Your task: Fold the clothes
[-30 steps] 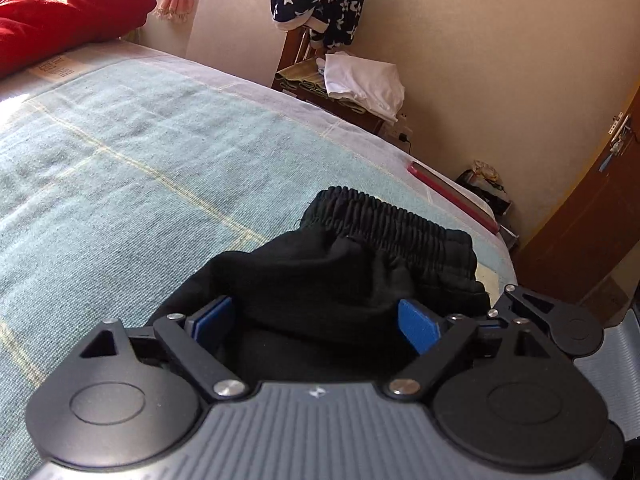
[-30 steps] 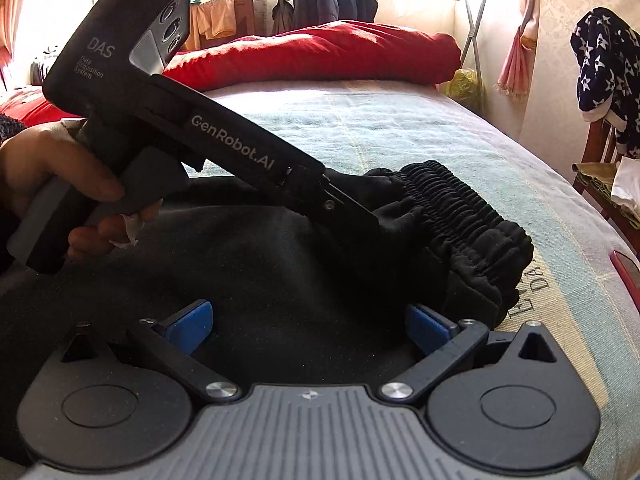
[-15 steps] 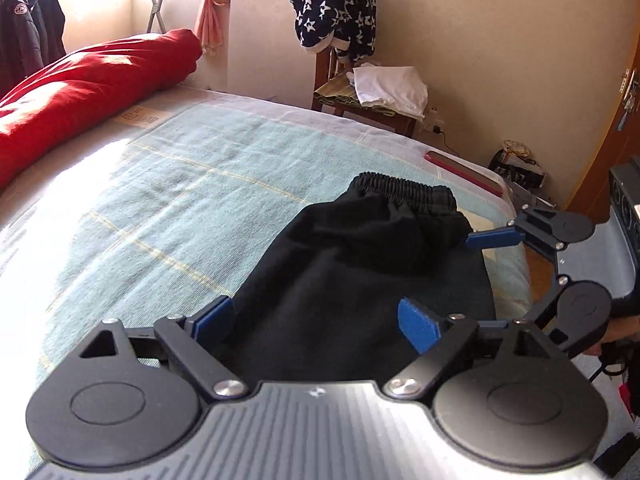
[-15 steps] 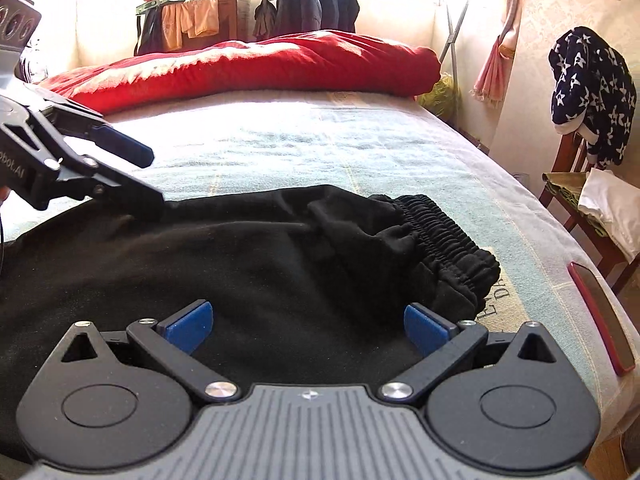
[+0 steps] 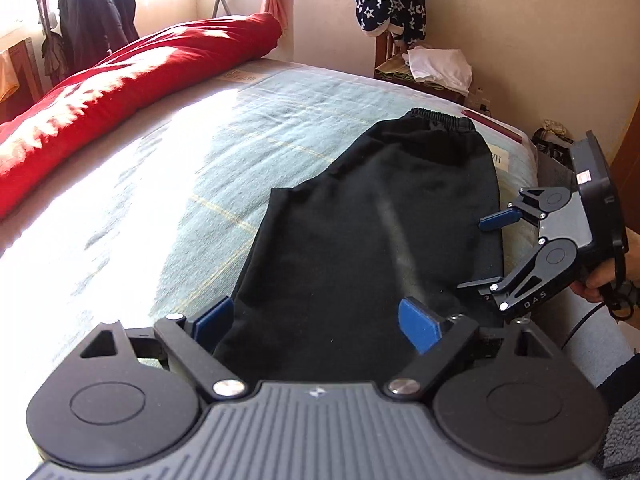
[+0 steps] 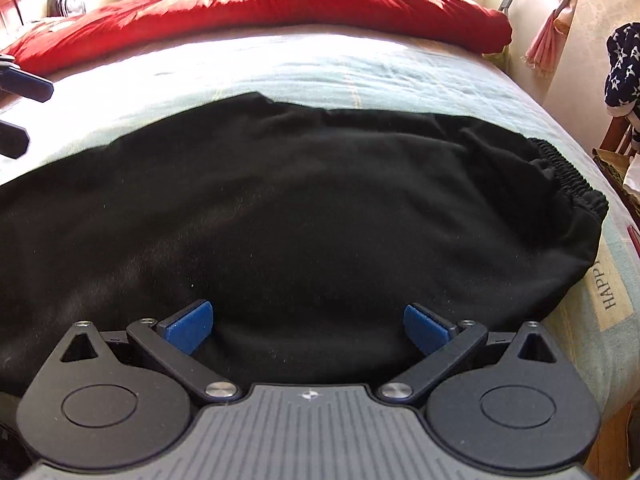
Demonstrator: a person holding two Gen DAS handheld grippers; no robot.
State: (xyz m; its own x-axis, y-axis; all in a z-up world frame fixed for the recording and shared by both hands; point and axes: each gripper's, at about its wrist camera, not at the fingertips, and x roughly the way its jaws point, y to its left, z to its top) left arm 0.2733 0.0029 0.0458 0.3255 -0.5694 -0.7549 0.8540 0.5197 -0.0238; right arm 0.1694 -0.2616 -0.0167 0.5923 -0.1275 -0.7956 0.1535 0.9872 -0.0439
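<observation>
Black trousers flat on bed, long axis straight ahead of your left gripper; right gripper at side edge. Both jaws wide, empty.

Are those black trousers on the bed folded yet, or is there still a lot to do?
Partly. The black elastic-waist trousers lie flat on the pale blue bedspread, seemingly one leg over the other. Nothing is in hand: the left hand-held gripper and right hand-held gripper are open above them. Folding them shorter remains.

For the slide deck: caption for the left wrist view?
Open left gripper over black pants laid flat on the bed; open right gripper alongside.
</observation>
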